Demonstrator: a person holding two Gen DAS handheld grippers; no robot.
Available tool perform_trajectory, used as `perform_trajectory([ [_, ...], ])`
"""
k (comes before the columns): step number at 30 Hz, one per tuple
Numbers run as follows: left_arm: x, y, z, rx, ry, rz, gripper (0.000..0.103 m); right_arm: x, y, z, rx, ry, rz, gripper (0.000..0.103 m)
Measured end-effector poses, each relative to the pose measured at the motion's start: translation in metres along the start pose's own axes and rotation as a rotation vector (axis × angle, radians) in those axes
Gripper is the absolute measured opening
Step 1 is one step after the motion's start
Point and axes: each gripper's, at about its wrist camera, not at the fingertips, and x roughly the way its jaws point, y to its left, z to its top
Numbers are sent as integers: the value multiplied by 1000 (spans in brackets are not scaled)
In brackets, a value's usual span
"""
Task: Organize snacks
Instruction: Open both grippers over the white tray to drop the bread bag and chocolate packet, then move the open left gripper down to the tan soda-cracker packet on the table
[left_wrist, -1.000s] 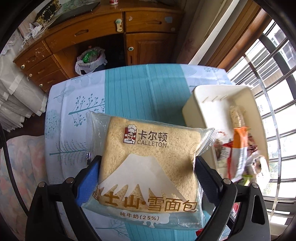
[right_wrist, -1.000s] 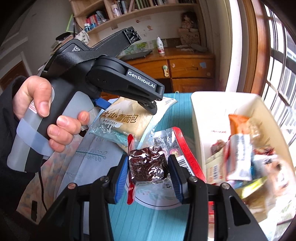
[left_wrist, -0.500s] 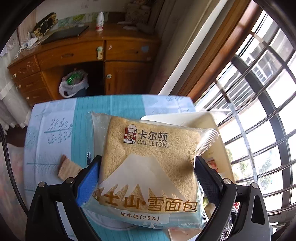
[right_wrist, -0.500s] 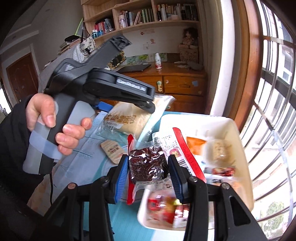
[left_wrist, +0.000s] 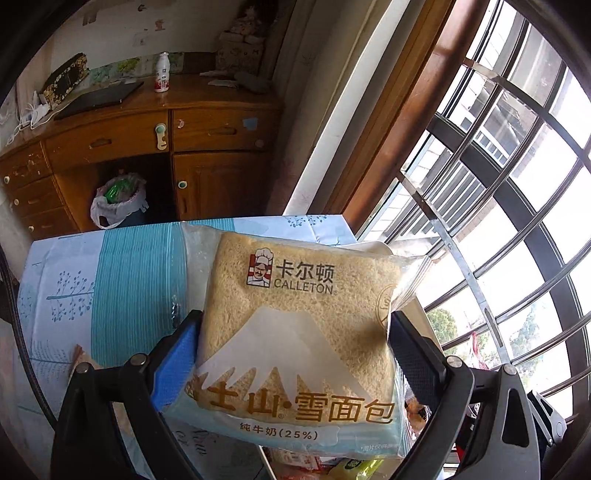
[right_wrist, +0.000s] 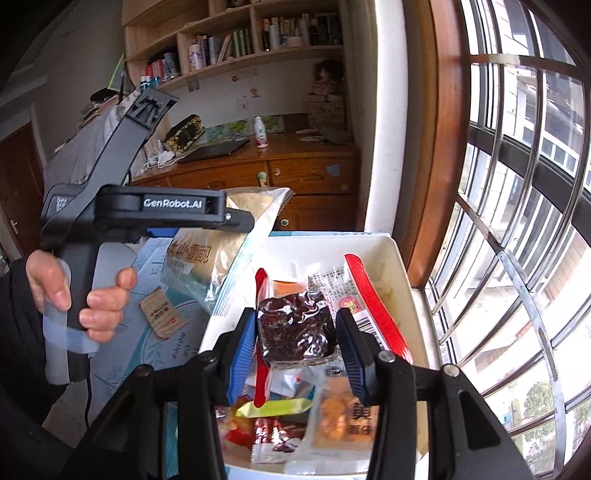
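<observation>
A white plastic bin (right_wrist: 391, 254) sits on the counter (left_wrist: 122, 273), which wears a teal-striped cloth printed with small trees, close under a barred window (right_wrist: 517, 184). The bin is crowded with crinkly snack wrappers. A small brown paper sachet (right_wrist: 162, 312) lies flat on the cloth beside it. Behind stand a wooden desk (left_wrist: 207, 129) with a yoghurt bottle (left_wrist: 161, 72) on top and a bagged waste bin (left_wrist: 118, 199) in its kneehole.

The left tongs (left_wrist: 291, 354) are clamped on a square, soft bread slice in clear film (left_wrist: 295, 332), printed with a white mountain; in the right view it hangs at the bin's left rim. The right tongs (right_wrist: 297, 339), nearly closed, pinch a dark, glossy cake pack with red edges (right_wrist: 295, 325) above the bin's contents.

A second ago both packs were over the cloth left of the bin; the grips are unchanged.
</observation>
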Motion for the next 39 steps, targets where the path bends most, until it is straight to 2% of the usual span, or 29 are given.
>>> perform_trajectory([
  [3,14,-8,2,-7,-9,-9,96,8,-15,0,23,3,-1,45],
  [12,51,-27,2,20,55,-23,99,33,-49,5,63,-19,-10,45],
  [15,57,-31,-1,37,70,-31,99,40,-55,4,86,-14,-17,45],
  [21,47,-29,0,23,42,-61,99,47,-55,1,103,14,-7,45],
  [31,12,11,-7,-54,3,-12,99,40,-31,7,53,25,26,45],
  [39,-17,80,-28,-161,11,89,99,46,-1,5,50,79,48,46],
])
